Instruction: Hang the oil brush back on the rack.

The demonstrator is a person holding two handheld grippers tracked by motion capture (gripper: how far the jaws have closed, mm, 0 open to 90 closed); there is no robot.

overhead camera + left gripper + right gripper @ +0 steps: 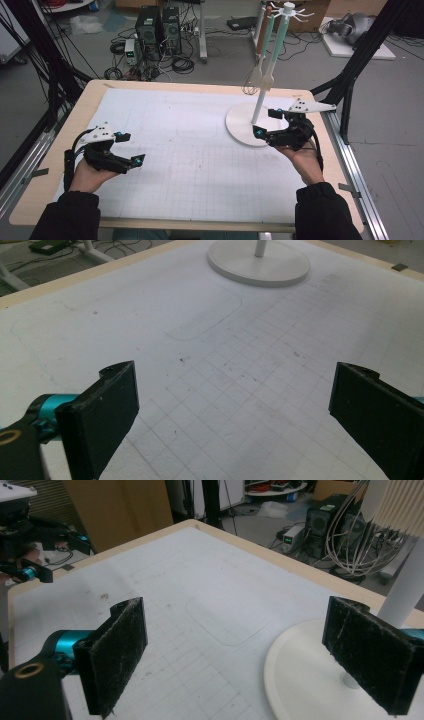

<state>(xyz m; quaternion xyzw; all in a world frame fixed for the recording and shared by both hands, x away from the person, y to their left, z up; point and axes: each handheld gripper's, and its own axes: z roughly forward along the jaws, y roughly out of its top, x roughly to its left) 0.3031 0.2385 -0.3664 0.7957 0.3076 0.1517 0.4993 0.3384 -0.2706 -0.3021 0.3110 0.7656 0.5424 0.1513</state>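
A white utensil stand (259, 102) rises from a round base (239, 129) at the table's right rear. From its top hooks hang a whisk (251, 78) with a brown handle and a slotted turner (268, 75) with a mint handle. My right gripper (267, 123) hovers just right of the base, open, with nothing between its fingers; in the right gripper view (235, 650) the base (300, 670) and pole (407, 590) lie by the right jaw. Over the table's left side my left gripper (132, 148) is open and empty, its jaws wide (232, 405) above the mat, with the base (260, 265) far ahead.
A white gridded mat (190, 150) covers the wooden table (90, 95), with a faint rounded outline (205, 315) drawn near its middle. Computers and cables (160, 35) sit on the floor beyond the far edge. Black frame legs (350, 85) stand at the right.
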